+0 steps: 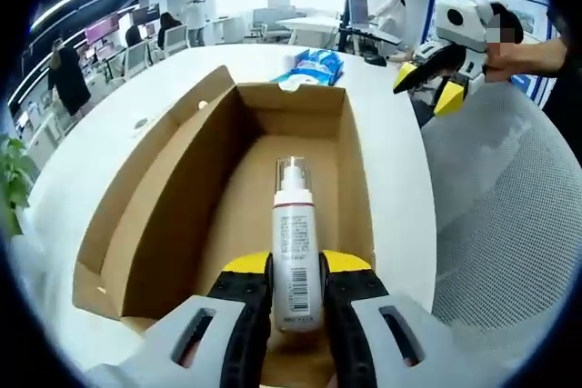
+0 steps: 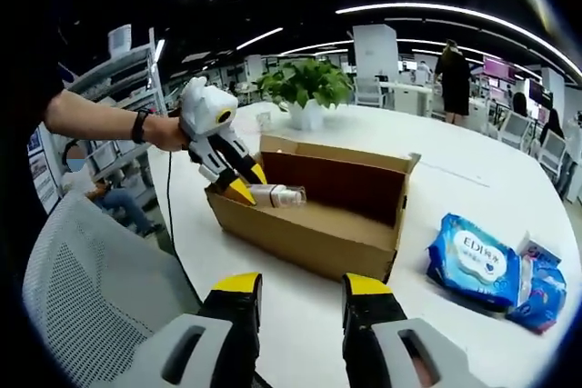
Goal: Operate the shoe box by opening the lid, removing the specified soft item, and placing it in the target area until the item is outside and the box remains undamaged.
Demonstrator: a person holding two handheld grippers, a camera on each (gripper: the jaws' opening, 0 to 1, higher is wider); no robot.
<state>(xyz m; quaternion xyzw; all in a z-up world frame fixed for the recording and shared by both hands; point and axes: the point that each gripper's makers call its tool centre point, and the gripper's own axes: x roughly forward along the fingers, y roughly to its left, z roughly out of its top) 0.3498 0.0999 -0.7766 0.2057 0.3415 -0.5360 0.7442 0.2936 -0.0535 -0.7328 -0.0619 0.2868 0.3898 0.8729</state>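
Only rightward: blue wipes pack [image 2: 475, 260].

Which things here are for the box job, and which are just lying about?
For the job:
- cardboard box, open
- spray bottle, gripped by the left gripper over the box
- right gripper, jaws apart, holding nothing

Just lying about:
- blue wipes packs on the white table
- potted plant
- mesh chair
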